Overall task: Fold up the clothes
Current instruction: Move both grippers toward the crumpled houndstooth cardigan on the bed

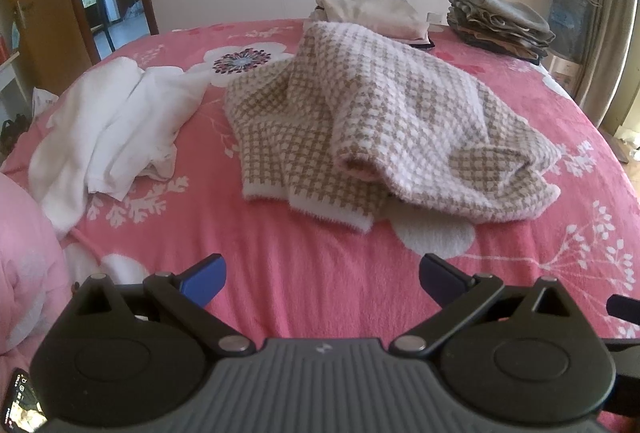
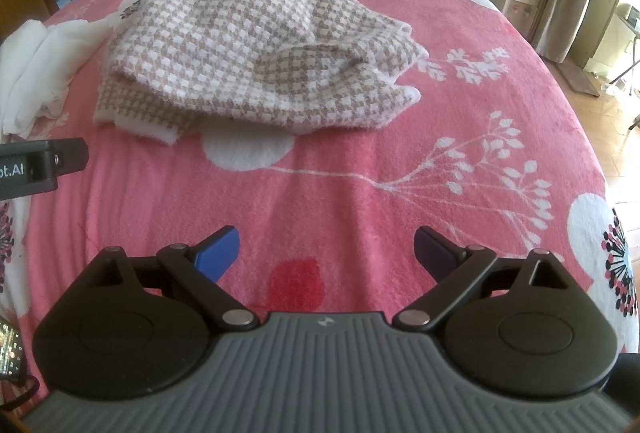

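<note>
A crumpled white cloth point(image 1: 108, 129) is lying left of the sweater point(image 1: 384, 129), near the blanket's point(image 1: 312, 273) left edge. The fuzzy checked sweater is sitting bunched mid-blanket, with bare pink fleece lying open before it. Both the left gripper point(image 1: 322, 279) and right gripper point(image 2: 326, 253) are hovering there, spread wide and empty. Folded piles point(image 1: 496, 21) are resting behind the sweater. A black device is showing "ot.AI" point(image 2: 12, 171).
</note>
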Tool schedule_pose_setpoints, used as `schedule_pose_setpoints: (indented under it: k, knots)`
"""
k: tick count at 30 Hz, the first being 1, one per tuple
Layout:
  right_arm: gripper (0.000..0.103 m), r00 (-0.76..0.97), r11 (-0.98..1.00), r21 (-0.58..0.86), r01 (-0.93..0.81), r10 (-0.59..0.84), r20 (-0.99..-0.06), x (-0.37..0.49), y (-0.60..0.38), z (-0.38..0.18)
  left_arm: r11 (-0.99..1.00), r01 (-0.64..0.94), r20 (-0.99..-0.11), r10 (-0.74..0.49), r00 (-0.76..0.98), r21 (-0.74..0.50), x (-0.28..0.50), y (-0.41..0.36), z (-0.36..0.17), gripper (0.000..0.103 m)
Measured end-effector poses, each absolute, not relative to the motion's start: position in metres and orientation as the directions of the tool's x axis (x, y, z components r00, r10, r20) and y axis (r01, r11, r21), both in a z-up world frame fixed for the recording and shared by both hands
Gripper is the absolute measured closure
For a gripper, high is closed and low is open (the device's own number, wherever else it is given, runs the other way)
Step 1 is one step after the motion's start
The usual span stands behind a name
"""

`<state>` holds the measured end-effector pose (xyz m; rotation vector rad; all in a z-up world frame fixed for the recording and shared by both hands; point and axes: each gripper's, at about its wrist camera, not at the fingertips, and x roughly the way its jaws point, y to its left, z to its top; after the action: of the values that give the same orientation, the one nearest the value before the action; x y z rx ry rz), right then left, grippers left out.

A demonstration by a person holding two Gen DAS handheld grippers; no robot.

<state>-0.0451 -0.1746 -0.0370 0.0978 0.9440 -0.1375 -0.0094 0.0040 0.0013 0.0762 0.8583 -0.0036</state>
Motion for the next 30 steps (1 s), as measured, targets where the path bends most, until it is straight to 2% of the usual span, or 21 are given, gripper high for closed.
schedule_pose_setpoints:
  k: [9, 13, 21, 30]
  knots:
    - [0.007, 0.582, 0.987, 0.021, 0.16, -0.077, -0.809, -0.046, -0.173, -0.035, 0.998, 0.031, -0.757, 0.023, 0.653, 0.057, -0.009, 0.005, 0.003, 0.0]
    - [0.006, 0.585, 0.987, 0.02, 0.161, -0.079, -0.807, -0.046, -0.173, -0.034, 0.999, 0.028, -0.754, -0.005, 0.657, 0.017, -0.008, 0.011, 0.007, 0.0]
    - [0.006, 0.602, 0.986, 0.03, 0.163, -0.075, -0.795, -0.048, -0.176, -0.026, 1.0, 0.006, -0.707, -0.019, 0.706, -0.02, -0.005, 0.023, 0.028, 0.0]
    - [0.005, 0.62, 0.985, 0.057, 0.16, -0.055, -0.783, -0.054, -0.181, -0.019, 0.999, 0.033, -0.665, -0.019, 0.747, 0.008, -0.001, 0.025, 0.062, 0.0]
